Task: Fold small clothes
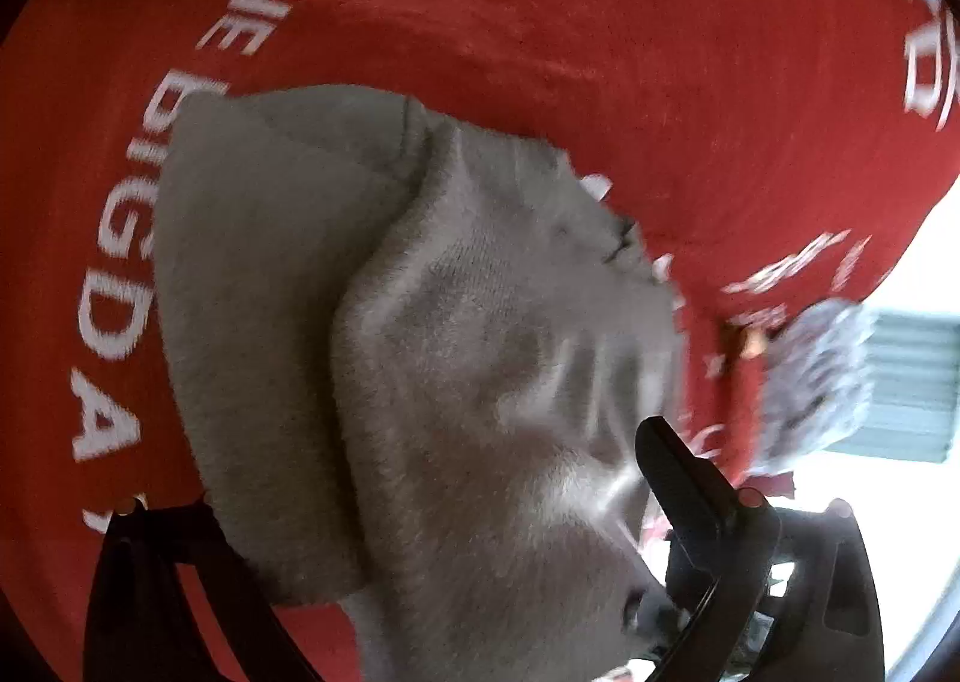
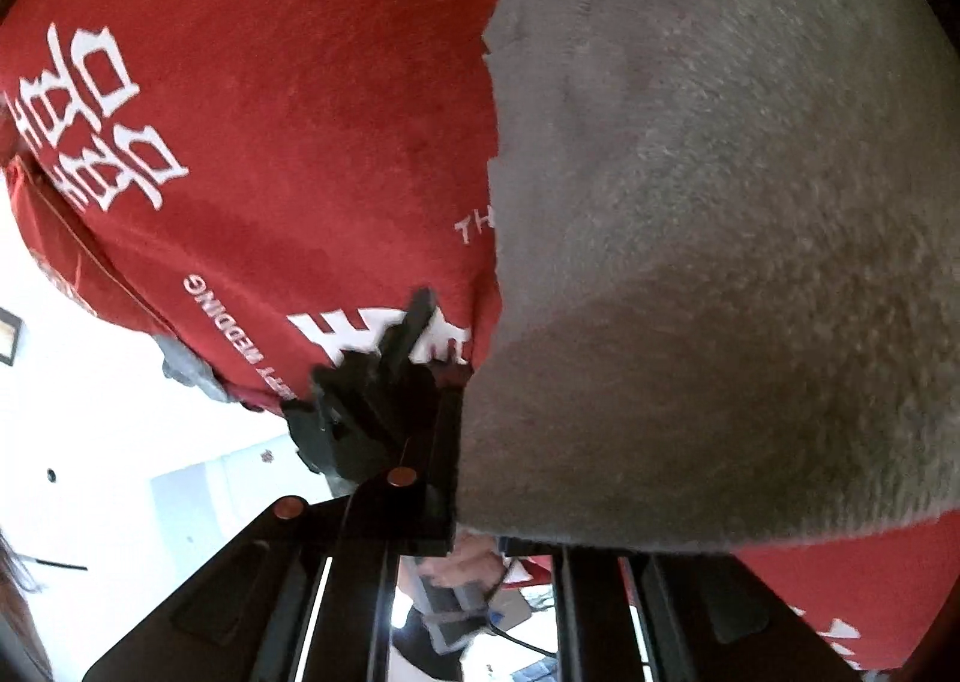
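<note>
Now: grey sock (image 1: 420,334) pinched at both ends, mid-fold, over red printed cloth (image 1: 540,21) on worktop.
Best way, I'd judge: keep both grips firm, bring ends together w/ edges matched, no slack in fabric. Right tongs (image 2: 474,376) nearly shut, clamped on sock's edge. Left tongs (image 1: 390,550) have sock draped btw fingers, seem closed on it, though one finger (image 1: 678,472) shows clear of fabric.

Right tool (image 2: 474,442) clamping grey sock (image 2: 690,262), red cloth (image 2: 288,141)
</note>
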### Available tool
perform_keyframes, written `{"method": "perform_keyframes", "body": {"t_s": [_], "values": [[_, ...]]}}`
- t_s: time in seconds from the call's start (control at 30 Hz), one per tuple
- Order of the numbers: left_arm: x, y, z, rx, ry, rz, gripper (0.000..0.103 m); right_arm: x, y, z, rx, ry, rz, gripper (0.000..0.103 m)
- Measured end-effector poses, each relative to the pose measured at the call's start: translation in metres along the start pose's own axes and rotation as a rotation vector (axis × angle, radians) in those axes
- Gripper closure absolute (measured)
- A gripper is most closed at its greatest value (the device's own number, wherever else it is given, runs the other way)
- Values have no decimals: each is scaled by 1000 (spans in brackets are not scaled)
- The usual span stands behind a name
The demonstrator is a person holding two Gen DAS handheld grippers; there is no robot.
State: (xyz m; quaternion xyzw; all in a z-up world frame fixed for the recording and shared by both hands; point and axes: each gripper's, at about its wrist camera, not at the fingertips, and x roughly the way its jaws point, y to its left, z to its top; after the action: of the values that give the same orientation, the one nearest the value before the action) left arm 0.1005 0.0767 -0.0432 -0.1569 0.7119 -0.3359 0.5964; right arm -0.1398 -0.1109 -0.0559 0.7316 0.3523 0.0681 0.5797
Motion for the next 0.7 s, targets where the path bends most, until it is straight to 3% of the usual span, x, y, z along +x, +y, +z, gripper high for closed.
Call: {"method": "perform_keyframes", "body": {"t_s": [0.07, 0.13, 0.23, 0.37, 0.43, 0.5, 0.57, 0.7], "values": [[6, -8, -3, 50, -2, 102, 14, 2, -1, -4, -32, 25, -60, 94], [13, -11, -6, 73, 8, 179, 17, 3, -3, -10, -66, 62, -143, 94], [18, -11, -10, 89, 7, 221, 23, 1, -6, -21, -108, 131, -284, 90], [23, -20, -14, 142, 9, 308, 23, -19, -2, -27, -184, 173, -469, 88], [27, -25, -16, 171, 13, 352, 23, -32, 7, -23, -219, 158, -501, 86], [31, -29, -17, 187, 13, 391, 23, -46, 19, -15, -256, 123, -527, 68], [29, -27, -17, 188, 9, 409, 23, -58, 33, -3, -302, 66, -558, 60], [31, -28, -16, 184, 4, 435, 23, -68, 56, 29, -392, -30, -662, 60]]}}
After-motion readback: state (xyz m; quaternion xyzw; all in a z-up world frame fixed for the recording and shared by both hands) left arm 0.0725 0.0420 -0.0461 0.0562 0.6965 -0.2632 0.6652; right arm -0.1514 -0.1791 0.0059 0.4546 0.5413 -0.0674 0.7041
